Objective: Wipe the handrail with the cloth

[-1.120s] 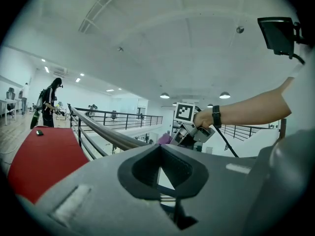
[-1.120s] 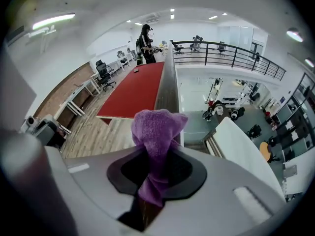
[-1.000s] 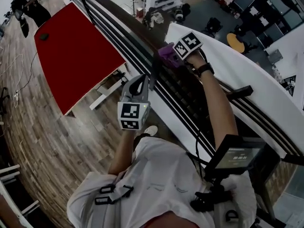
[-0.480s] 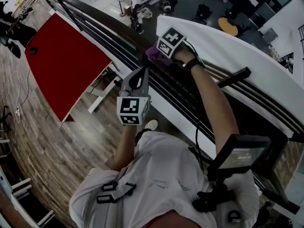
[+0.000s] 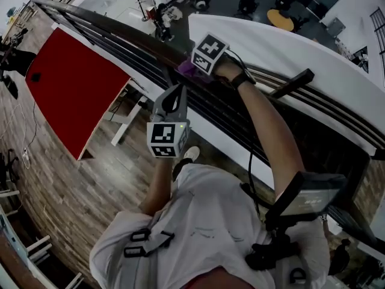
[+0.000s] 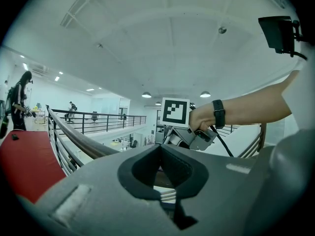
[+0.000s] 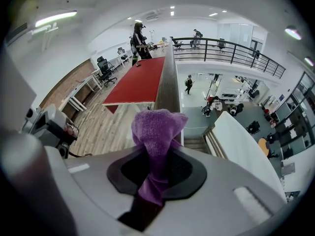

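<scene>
At the railing: a person stands on a balcony with a gripper in each hand.
Cloth: purple and bunched. It sits at the top of the handrail, where the head view shows it as a small purple wad that appears to press on the rail.
Right gripper: its jaws pinch the cloth about midway. A puff of cloth stands out past the tips and a short tail hangs behind them.
Left gripper: its jaws are pressed together on nothing. It is held upright near the rail on the person's side, and it looks clear of the rail.
Handrail: dark and flat-topped, curving away past a red table. Thin bars run beneath it.
Handling: the cloth looks soft, light and limp, so it should fold round the rail easily. It could also drag out of a weak pinch once friction builds.
Where to hold: a deep grip across the bunched middle, as it is held now, seems right. That leaves enough loose cloth in front to meet the rail, and the rail itself is rigid and needs no support.
Risk: if the cloth slips loose, it could fall to the level below.
Count: one cloth, one handrail, two grippers, one red table.
</scene>
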A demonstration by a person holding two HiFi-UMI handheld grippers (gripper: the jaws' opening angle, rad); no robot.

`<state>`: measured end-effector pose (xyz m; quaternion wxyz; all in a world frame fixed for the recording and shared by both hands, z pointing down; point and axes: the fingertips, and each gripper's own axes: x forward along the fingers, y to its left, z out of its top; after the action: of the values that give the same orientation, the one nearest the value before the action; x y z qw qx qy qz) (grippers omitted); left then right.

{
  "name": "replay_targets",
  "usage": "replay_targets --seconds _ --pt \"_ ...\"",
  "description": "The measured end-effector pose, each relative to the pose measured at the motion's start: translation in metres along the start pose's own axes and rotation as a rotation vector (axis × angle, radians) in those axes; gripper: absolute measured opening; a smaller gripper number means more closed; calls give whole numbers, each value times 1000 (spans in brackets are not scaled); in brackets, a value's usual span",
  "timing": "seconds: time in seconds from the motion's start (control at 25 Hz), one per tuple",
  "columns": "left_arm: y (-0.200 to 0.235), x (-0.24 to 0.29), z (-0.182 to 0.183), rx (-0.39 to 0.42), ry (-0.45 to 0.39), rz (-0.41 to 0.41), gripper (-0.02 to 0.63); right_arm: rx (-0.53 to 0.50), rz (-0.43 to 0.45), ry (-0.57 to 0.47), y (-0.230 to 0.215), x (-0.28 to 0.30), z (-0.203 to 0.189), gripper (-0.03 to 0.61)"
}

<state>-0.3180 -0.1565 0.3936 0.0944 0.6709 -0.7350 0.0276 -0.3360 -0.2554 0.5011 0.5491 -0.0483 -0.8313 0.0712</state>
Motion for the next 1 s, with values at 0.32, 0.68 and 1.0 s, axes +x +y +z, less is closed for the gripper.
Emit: replay_targets --seconds 0.32,0.68,1.0 --pt "-31 5 -10 7 22 -39 2 29 32 -20 3 -13 -29 69" --pt "-69 9 -8 34 32 -97 2 31 47 -28 9 -31 -64 69" --pt "-97 13 3 49 25 -151 2 60 72 -37 9 -42 -96 69"
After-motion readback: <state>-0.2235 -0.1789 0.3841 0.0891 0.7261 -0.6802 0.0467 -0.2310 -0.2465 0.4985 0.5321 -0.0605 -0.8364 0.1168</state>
